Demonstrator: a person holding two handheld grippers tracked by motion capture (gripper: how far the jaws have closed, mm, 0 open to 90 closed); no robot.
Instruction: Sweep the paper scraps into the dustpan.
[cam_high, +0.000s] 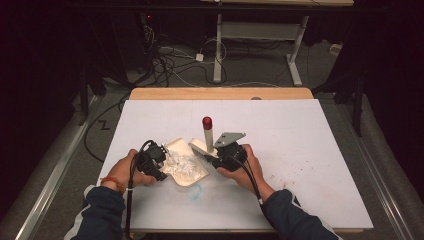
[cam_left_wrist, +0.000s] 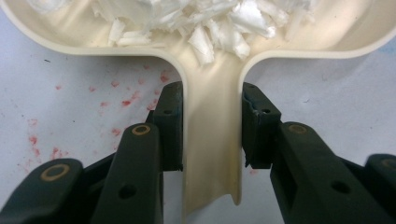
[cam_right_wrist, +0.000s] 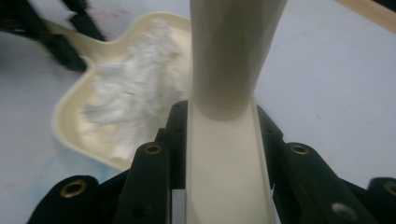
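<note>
A cream dustpan (cam_high: 199, 178) lies on the white sheet, with a heap of white paper scraps (cam_high: 179, 163) in it. My left gripper (cam_high: 159, 162) is shut on the dustpan's handle (cam_left_wrist: 212, 140), one pad pressing each side of it, and the scraps (cam_left_wrist: 205, 23) lie just beyond. My right gripper (cam_high: 220, 159) is shut on the flat base of a cream hand brush (cam_right_wrist: 224, 154). The brush's round handle (cam_high: 208, 136) rises to a red cap (cam_high: 207, 121). The brush stands at the pan's right edge. In the right gripper view the dustpan (cam_right_wrist: 74, 126) lies to the left.
A white sheet (cam_high: 300, 130) covers the wooden table (cam_high: 220, 93). Red specks (cam_high: 285, 176) dot the sheet right of my right hand, and a blue smudge (cam_high: 194, 191) sits just in front of the pan. Desk legs and cables (cam_high: 210, 55) lie on the floor beyond.
</note>
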